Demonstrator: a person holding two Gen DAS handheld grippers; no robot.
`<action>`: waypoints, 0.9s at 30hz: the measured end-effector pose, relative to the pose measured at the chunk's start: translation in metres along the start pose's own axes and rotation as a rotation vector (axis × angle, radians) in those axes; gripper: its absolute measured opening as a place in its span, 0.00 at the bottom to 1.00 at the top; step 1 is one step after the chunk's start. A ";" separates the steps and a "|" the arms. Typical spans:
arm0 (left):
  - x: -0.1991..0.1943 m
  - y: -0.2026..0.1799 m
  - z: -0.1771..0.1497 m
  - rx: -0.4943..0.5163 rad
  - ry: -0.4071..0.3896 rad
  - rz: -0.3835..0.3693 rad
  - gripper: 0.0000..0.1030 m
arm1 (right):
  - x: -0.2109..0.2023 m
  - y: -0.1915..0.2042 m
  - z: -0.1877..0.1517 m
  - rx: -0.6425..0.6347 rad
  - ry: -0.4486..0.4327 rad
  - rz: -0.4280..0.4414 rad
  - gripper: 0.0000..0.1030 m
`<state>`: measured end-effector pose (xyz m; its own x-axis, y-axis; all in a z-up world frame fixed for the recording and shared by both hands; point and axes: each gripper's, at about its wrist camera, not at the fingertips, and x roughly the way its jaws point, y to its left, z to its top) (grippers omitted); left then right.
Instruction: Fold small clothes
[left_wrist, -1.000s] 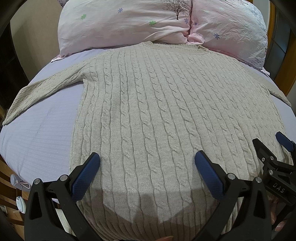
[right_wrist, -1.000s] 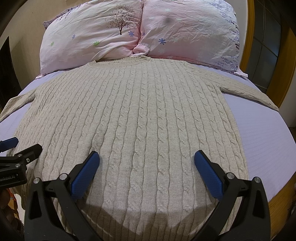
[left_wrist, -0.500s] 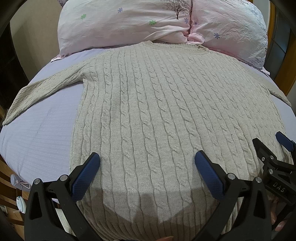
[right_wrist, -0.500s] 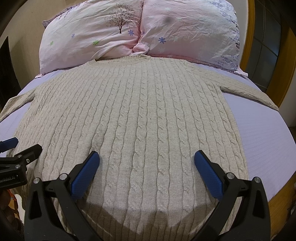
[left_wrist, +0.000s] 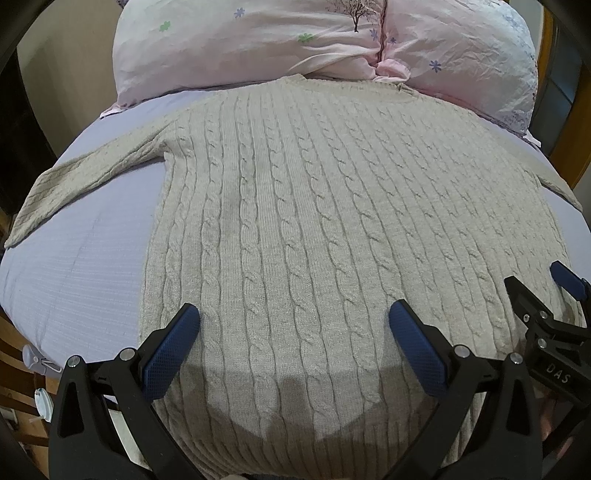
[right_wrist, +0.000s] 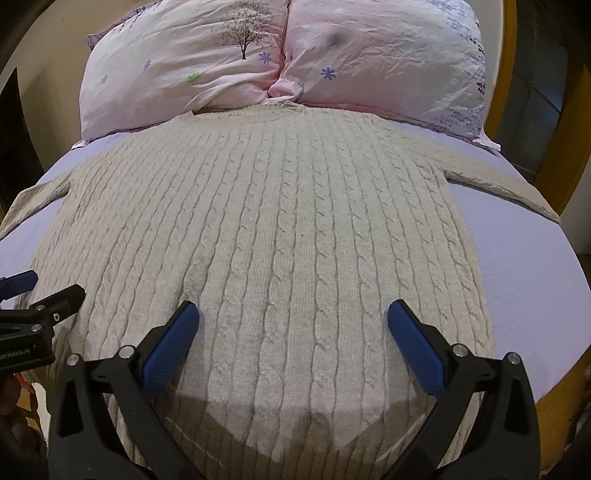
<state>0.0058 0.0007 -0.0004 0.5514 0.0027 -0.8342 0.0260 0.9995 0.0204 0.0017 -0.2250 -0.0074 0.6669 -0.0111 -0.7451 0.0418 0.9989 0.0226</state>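
Note:
A beige cable-knit sweater (left_wrist: 314, 206) lies flat and face up on a lilac bed, collar toward the pillows, both sleeves spread out to the sides. It also fills the right wrist view (right_wrist: 280, 229). My left gripper (left_wrist: 293, 325) is open and empty, hovering over the sweater's lower left part near the hem. My right gripper (right_wrist: 291, 321) is open and empty over the lower right part near the hem. The right gripper shows at the right edge of the left wrist view (left_wrist: 546, 295). The left gripper shows at the left edge of the right wrist view (right_wrist: 40, 291).
Two pink floral pillows (left_wrist: 258, 40) (right_wrist: 388, 55) lie at the head of the bed, touching the collar. Bare lilac sheet (left_wrist: 74, 266) (right_wrist: 524, 266) lies on both sides of the sweater. A wooden bed frame (right_wrist: 554, 376) runs along the right edge.

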 end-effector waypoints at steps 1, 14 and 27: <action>0.000 0.000 0.000 0.000 -0.001 -0.001 0.99 | 0.000 0.000 -0.001 -0.008 -0.010 0.008 0.98; -0.020 0.064 0.028 -0.162 -0.319 -0.197 0.99 | -0.013 -0.310 0.057 0.848 -0.133 -0.014 0.43; -0.008 0.133 0.053 -0.294 -0.349 -0.141 0.99 | 0.051 -0.435 0.053 1.250 -0.106 -0.111 0.28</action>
<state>0.0495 0.1322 0.0382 0.8080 -0.0940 -0.5816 -0.0888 0.9565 -0.2780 0.0575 -0.6624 -0.0200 0.6687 -0.1531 -0.7276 0.7370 0.2664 0.6212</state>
